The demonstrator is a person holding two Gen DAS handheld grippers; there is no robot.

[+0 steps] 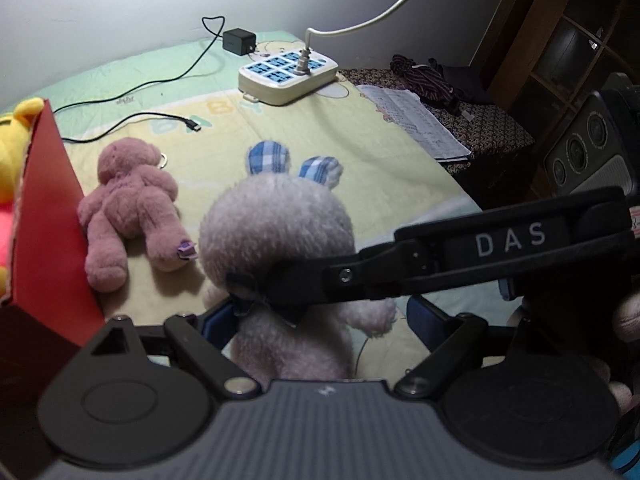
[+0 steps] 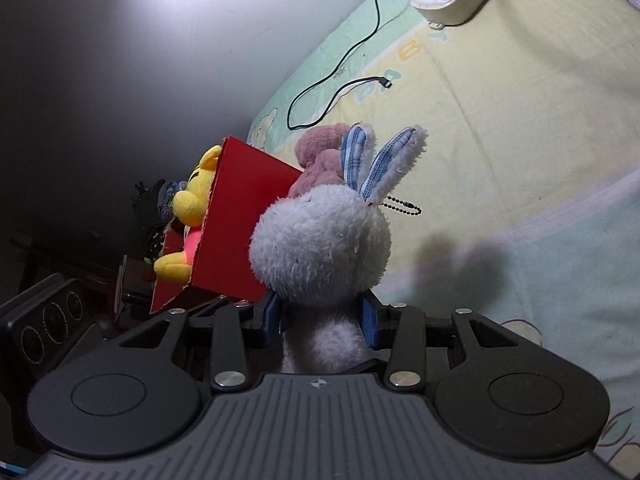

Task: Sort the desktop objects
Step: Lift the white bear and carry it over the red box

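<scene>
Right gripper (image 2: 322,320) clamps white bunny (image 2: 320,248) beside red box (image 2: 244,216).

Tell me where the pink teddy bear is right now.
In the left wrist view the pink teddy bear lies face down on the blanket, left of the white bunny, and close against the red box.

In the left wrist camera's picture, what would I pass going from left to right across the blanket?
Yellow plush toy → red box → pink teddy bear → white bunny with blue checked ears → paper sheet at the blanket's right edge.
</scene>
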